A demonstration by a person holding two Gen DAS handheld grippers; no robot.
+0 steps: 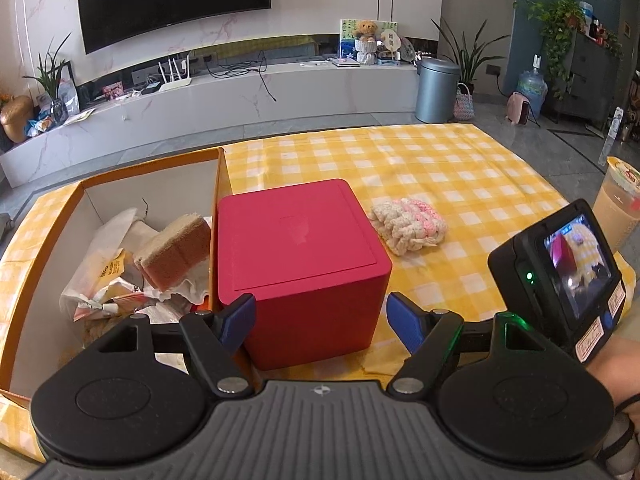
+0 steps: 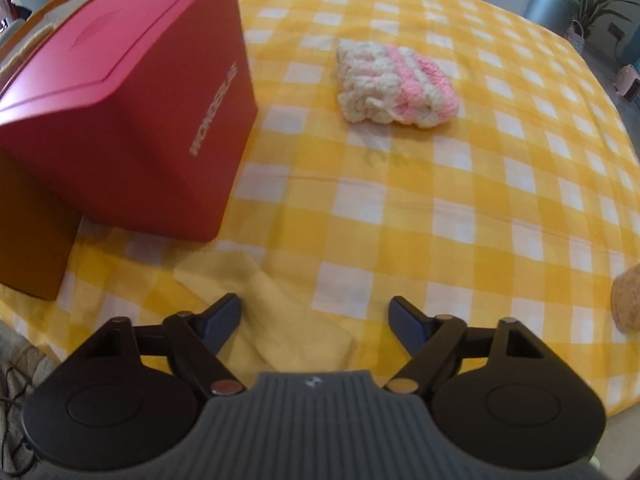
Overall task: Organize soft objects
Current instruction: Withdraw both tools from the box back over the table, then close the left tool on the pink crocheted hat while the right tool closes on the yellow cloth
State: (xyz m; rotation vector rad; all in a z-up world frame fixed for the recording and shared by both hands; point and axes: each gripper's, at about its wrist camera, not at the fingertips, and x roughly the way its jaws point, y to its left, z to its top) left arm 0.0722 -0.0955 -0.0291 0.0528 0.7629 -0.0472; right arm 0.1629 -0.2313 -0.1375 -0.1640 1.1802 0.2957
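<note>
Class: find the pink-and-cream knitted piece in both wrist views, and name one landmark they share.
Left wrist view: knitted piece lies right of centre, just right of the red box.
Right wrist view: upper middle, again right of the red box.
Shared landmark: the red box on the yellow checked cloth.

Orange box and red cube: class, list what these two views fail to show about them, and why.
- Orange box, left wrist view: its near floor is hidden by the left gripper.
- Red cube, right wrist view: the side lettering is blurred; its contents are unseen, lid shut.
- Orange box, right wrist view: cut off by the left edge and hidden behind the cube.
</note>
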